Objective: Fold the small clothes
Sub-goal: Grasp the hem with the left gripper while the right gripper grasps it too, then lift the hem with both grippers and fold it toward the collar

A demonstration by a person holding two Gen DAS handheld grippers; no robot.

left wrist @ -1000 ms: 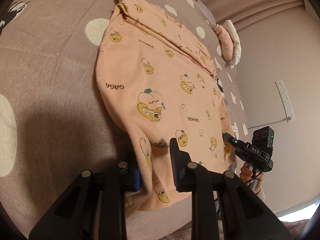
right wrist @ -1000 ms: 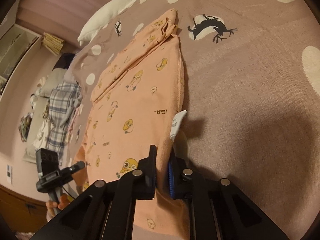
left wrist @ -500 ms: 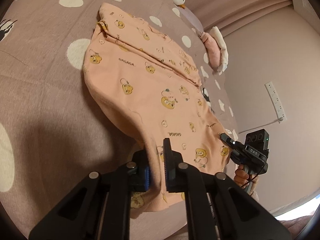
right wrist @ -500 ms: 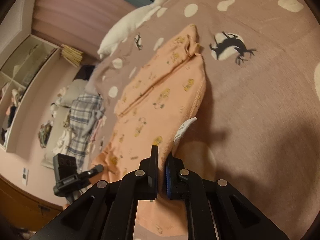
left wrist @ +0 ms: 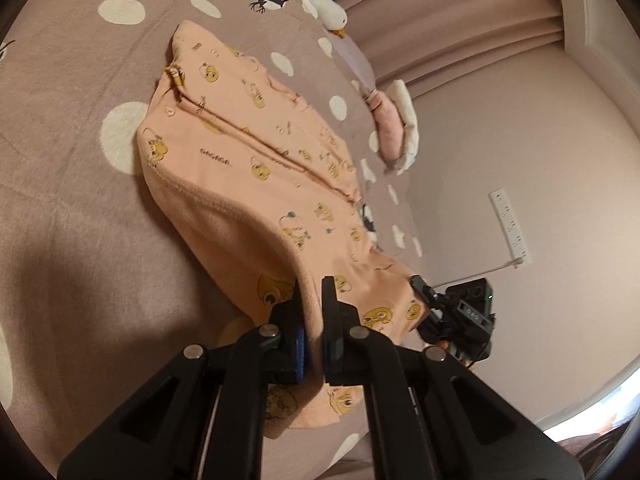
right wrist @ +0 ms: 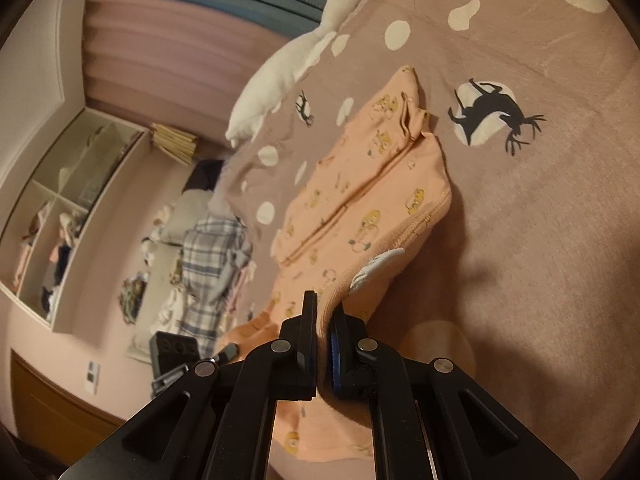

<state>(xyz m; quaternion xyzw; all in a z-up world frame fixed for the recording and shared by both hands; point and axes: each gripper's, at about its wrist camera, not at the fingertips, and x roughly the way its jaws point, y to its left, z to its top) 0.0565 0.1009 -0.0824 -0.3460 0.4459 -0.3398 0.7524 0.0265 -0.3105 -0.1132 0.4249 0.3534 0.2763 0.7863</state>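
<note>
A small peach garment [left wrist: 256, 184] printed with yellow cartoon ducks lies on a bed covered by a mauve bedspread [left wrist: 68, 184] with white dots and black deer shapes. Its far part rests flat on the bedspread, with a folded ridge running along its length. The near edge is raised off the bed and pinched at two spots.

The left hand-held gripper [left wrist: 312, 312] has its jaws drawn narrow, clamped on the near hem of the garment, with the fabric passing between its two fingers and hanging below them. The right hand-held gripper [right wrist: 323, 320] is likewise closed tight on the garment's near edge, cloth squeezed between its fingers and drooping underneath. A white care label [right wrist: 376, 268] sticks out from the fabric just beyond the right fingers. In the left wrist view the right hand-held gripper appears at the garment's other near corner, close to the bed's edge.

A white stuffed goose [right wrist: 288, 64] lies on the far side of the bed, apart from the garment. Pink curtains [right wrist: 168, 48] hang behind it. A plaid cloth [right wrist: 212, 256] sits in a heap past the bed's side, and a white shelf unit [right wrist: 60, 216] stands against the wall. A power strip [left wrist: 510, 226] is fixed to the wall.
</note>
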